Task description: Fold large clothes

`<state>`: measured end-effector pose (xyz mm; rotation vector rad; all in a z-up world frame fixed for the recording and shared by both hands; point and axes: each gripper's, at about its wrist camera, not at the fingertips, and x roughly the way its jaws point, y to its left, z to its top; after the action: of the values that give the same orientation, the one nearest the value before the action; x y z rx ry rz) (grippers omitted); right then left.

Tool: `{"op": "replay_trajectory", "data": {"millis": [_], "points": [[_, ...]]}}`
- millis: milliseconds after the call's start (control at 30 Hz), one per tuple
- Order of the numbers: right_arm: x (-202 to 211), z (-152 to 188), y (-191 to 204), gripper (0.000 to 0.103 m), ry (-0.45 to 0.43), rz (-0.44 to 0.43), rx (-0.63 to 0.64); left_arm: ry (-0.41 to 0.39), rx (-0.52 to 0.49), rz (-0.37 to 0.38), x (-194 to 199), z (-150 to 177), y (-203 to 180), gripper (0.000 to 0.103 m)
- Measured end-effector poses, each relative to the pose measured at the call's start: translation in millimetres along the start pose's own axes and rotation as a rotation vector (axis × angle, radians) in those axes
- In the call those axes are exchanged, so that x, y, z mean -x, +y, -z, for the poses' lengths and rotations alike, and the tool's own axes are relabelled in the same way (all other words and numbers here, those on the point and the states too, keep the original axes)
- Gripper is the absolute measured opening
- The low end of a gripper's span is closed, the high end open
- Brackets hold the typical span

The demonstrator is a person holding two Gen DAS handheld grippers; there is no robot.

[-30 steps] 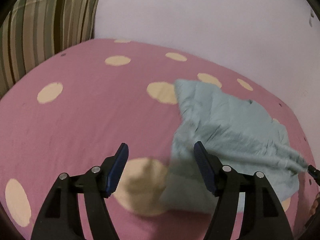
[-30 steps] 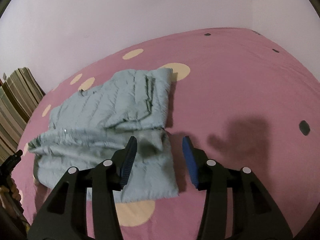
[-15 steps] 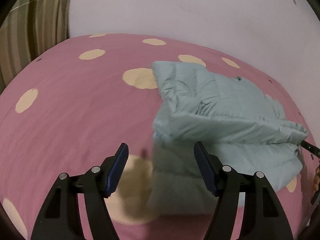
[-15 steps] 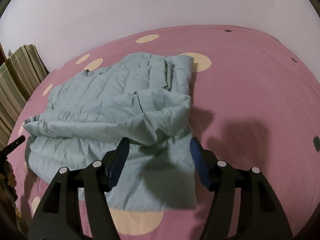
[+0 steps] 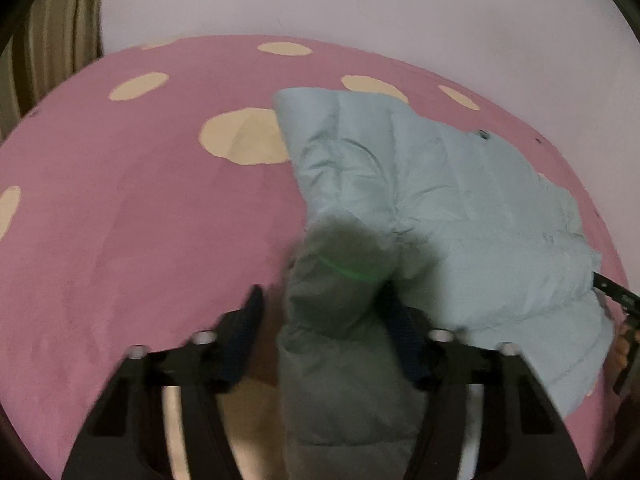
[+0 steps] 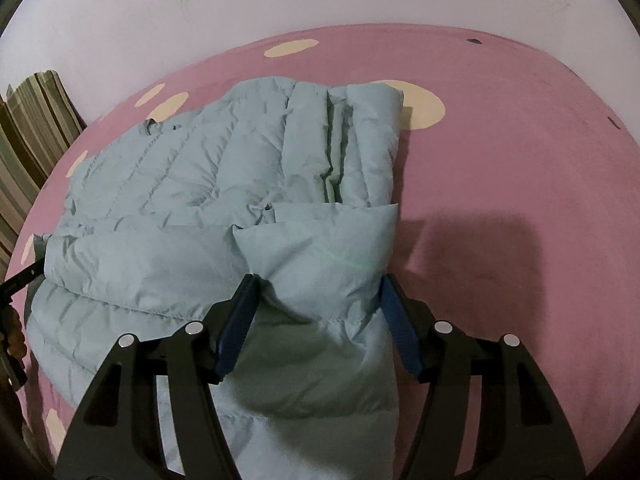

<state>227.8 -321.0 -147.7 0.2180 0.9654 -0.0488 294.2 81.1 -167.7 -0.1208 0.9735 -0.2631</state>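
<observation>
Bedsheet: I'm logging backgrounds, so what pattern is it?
The bedsheet is pink with cream dots, clearest in the left wrist view.

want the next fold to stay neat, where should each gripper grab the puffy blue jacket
Take the jacket by the two corners of its doubled near edge, coming in low from the near side: both open grippers already straddle that thick lip.

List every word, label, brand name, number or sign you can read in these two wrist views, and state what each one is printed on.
None: no readable text shows in either view.
The light blue puffer jacket shows no visible label or print.
The pink bedsheet has only cream dots, no writing.
The striped pillow has stripes only.
The left gripper and right gripper carry no visible markings.
</observation>
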Motion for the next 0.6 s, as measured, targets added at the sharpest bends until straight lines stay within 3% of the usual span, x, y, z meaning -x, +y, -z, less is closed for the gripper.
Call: {"op": "replay_trajectory", "data": {"millis": [33, 100, 200, 300, 600], "points": [[-1.0, 0.7, 0.3, 0.047, 0.005, -0.001, 0.002, 0.000, -0.003, 0.009, -0.8, -0.3, -1.3, 0.038], [-1.0, 2.2, 1.0, 0.025, 0.011, -0.004, 0.003, -0.007, -0.029, -0.001, -0.4, 0.0, -7.1, 0.026], [2.3, 4.4, 4.4, 0.012, 0.002, 0.005, 0.013, -0.027, -0.064, -0.034, 4.6, 2.0, -15.7, 0.012], [13.9, 6.2, 11.7, 0.007, -0.036, 0.035, 0.044, -0.058, -0.079, -0.062, 17.7, 2.5, -22.0, 0.005], [72.0, -2.9, 24.3, 0.005, -0.203, 0.050, 0.070, -0.228, -0.118, -0.108, 77.1, -13.1, -46.9, 0.004]]}}
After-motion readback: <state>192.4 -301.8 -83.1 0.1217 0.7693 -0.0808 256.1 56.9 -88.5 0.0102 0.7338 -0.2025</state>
